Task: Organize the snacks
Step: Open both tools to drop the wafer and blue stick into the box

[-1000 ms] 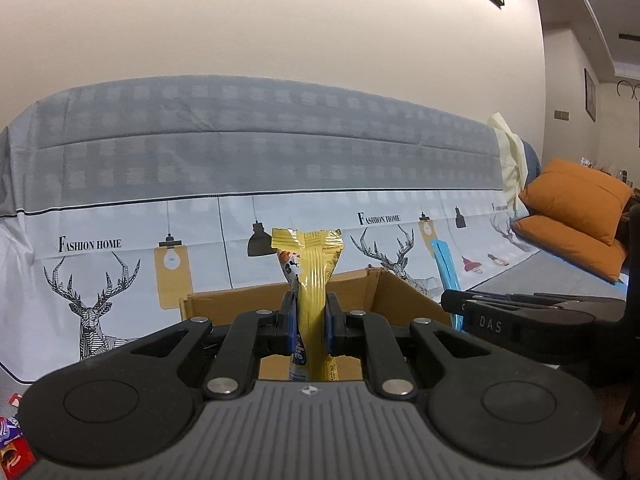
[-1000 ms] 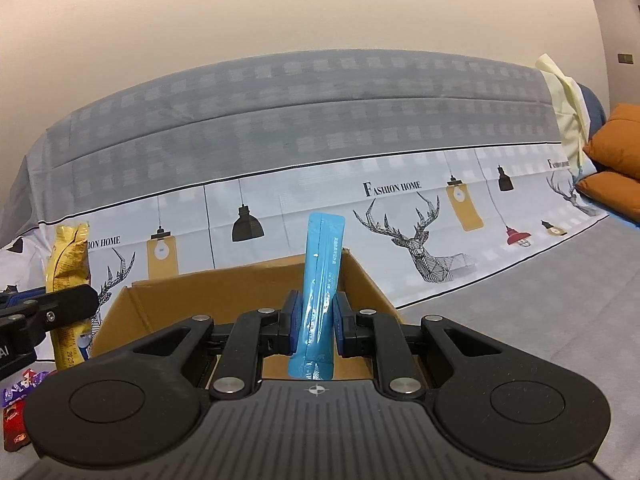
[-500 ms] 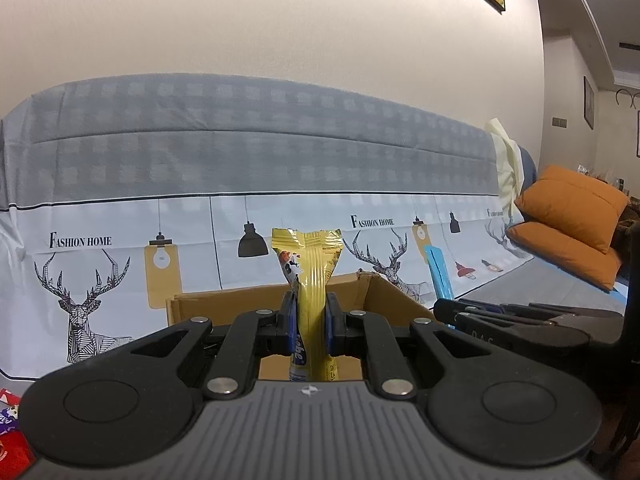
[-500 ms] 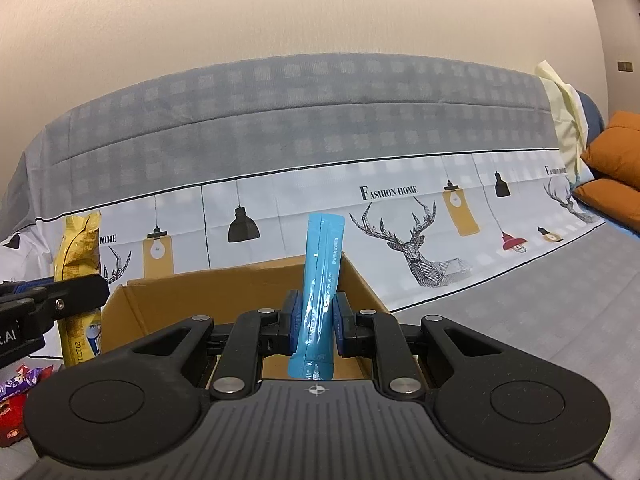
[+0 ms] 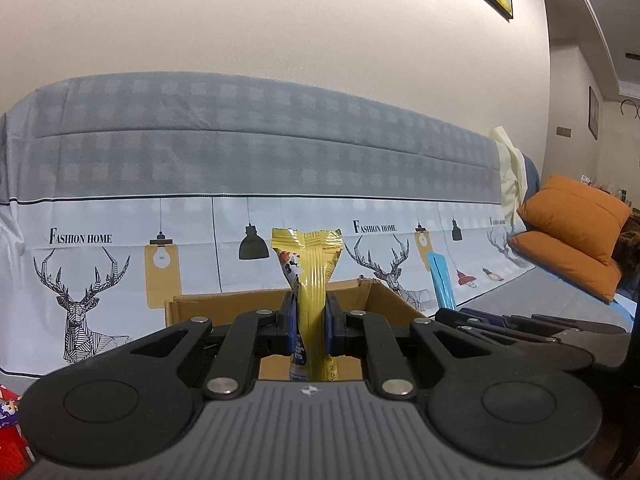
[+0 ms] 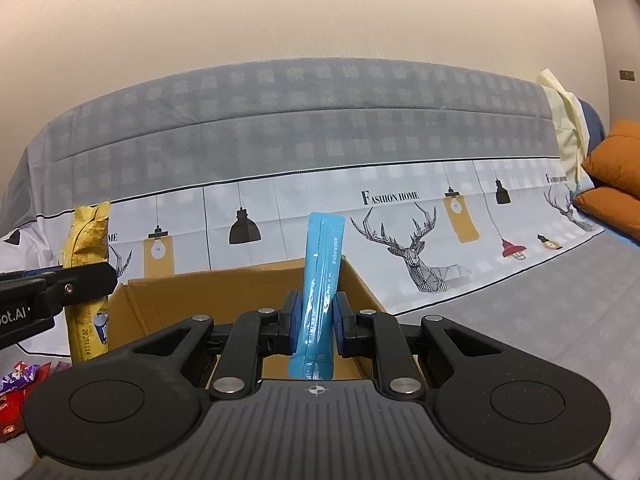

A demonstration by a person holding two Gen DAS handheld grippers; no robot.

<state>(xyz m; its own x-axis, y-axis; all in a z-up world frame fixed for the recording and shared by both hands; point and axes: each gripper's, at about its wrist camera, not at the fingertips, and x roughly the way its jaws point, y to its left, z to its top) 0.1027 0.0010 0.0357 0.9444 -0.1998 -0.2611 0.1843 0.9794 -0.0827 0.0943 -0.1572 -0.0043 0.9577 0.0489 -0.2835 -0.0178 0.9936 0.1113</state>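
Observation:
My left gripper [image 5: 308, 326] is shut on a yellow snack packet [image 5: 310, 264], held upright just in front of an open cardboard box [image 5: 200, 306]. My right gripper [image 6: 316, 320] is shut on a blue snack packet [image 6: 322, 264], also upright before the same box [image 6: 240, 288]. In the right wrist view the yellow packet [image 6: 89, 264] and the left gripper's finger show at the left. In the left wrist view the blue packet [image 5: 440, 280] and the right gripper's fingers [image 5: 500, 326] show at the right. The box's inside is hidden.
A sofa under a grey and white deer-print cover [image 5: 240, 184] rises behind the box. Orange cushions [image 5: 572, 232] lie at the far right. Several loose red and purple snack packets [image 6: 20, 384] lie at the lower left on the grey surface [image 6: 520, 312].
Both grippers have moved a little toward the box with their packets; the box looks slightly larger and the two grippers sit closer together.

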